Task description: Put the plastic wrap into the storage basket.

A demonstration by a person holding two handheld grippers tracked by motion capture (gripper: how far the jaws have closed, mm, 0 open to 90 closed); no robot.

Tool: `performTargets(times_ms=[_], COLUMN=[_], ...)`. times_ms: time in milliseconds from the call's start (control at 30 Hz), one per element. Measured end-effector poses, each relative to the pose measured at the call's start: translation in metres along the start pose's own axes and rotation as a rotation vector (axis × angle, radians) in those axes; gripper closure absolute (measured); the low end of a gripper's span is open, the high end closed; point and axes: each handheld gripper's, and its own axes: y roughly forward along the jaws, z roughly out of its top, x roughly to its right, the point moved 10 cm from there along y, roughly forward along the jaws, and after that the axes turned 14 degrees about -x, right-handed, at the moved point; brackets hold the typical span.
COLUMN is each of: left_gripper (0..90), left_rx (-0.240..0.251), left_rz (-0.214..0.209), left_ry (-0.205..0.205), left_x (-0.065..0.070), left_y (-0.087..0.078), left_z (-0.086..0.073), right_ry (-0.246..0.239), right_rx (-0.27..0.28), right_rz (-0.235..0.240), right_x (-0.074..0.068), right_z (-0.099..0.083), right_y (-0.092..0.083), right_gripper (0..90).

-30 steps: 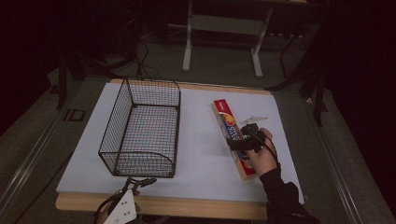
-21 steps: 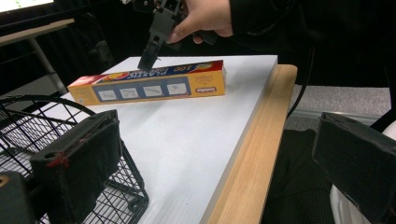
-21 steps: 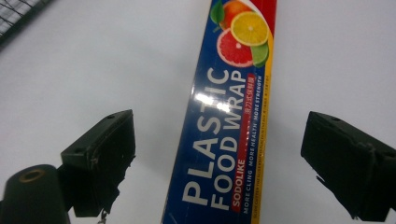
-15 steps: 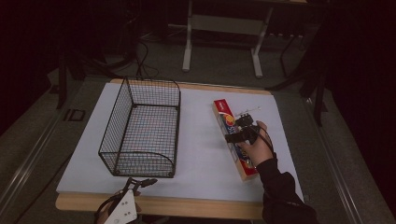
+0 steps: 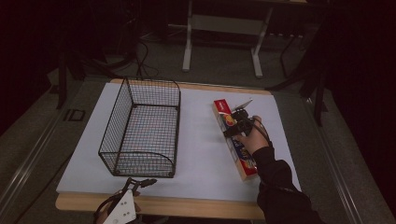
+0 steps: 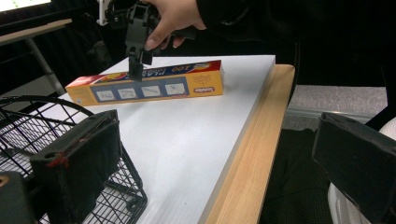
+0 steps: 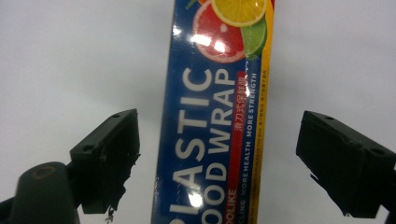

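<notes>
black right claw (image 7: 217, 154) spread astride plastic wrap box (image 7: 215, 116), closing, pads not touching; box ends cut off.

**Dim room, one lit tabletop**

Room's v. dark; light falls mainly on the table (image 5: 196, 154), a white top w/ pale wood edge along the near side. Floor (image 5: 219, 56) beyond looks grey, prob. carpet or concrete, hard to tell in the gloom. Farther back stands a metal frame w/ two pale legs (image 5: 187, 46) & a crossbar. Black cables (image 5: 140, 56) trail over the floor at left.
</notes>
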Motion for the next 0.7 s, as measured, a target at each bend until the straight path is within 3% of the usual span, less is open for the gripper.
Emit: performTargets(times_ms=[267, 500, 700], left_gripper=[1.9, 1.9, 1.9], left_rx=[-0.003, -0.007, -0.008], left_rz=[-0.004, -0.004, -0.006], left_ry=[0.003, 0.004, 0.005], left_x=[0.001, 0.001, 0.001], left_y=[0.0, 0.001, 0.001], left_z=[0.0, -0.001, -0.001], right_ry=[0.046, 0.042, 0.035], right_rx=[-0.09, -0.14, -0.19], right_rz=[0.023, 0.022, 0.051], right_x=[0.006, 0.003, -0.003], right_z=[0.002, 0.004, 0.005], right_y=[0.018, 0.026, 0.034], right_gripper=[18.5, 23.0, 34.8])
